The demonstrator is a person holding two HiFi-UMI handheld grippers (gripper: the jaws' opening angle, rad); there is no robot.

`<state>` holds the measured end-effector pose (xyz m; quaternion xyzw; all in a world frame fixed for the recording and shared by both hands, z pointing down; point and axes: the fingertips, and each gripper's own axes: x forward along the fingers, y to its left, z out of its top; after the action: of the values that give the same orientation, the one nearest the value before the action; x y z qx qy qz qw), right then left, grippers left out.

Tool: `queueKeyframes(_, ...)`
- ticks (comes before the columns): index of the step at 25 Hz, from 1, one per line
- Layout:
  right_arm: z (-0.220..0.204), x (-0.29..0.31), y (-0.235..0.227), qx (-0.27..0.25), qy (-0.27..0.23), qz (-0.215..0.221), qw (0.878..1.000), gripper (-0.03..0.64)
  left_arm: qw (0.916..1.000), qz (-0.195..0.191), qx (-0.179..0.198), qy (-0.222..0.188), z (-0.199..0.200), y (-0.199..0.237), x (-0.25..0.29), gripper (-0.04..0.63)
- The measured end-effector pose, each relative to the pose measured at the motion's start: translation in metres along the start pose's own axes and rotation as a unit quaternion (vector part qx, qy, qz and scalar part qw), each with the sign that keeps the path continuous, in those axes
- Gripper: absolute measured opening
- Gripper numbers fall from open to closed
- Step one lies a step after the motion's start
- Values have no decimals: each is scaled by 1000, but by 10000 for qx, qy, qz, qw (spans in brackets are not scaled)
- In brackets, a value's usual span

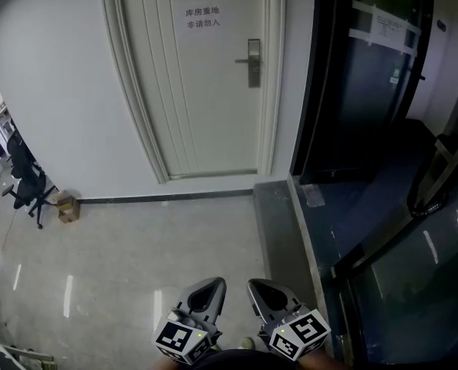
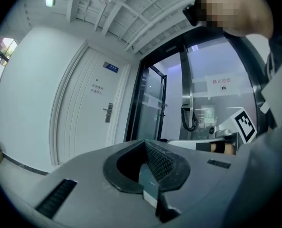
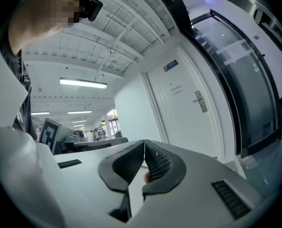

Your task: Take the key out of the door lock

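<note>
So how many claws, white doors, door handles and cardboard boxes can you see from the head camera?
Claws: 2, the left claw and the right claw
White door: 1
Door handle: 1
Cardboard box: 1
Total: 5

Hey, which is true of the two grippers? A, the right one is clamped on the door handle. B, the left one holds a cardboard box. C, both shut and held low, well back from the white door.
C: the left gripper and right gripper have jaws together, nothing in them, with floor between them and the white door.
</note>
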<state>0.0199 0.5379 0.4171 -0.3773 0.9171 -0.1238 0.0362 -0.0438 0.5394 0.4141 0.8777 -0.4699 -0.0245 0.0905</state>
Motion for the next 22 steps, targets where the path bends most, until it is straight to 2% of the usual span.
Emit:
queueKeyframes(11, 5, -5, -43, 34, -69, -223, 9997, 12, 9998, -150, 56, 129, -3, -11, 41, 3)
queueKeyframes(17, 1, 23, -75, 6, 36, -413, 9991, 12, 9994, -307, 33, 127, -10, 12, 79, 3)
queueKeyframes(22, 9, 66, -108, -75, 19, -520, 9986, 12, 9991, -432, 51, -4, 1, 47, 122, 3)
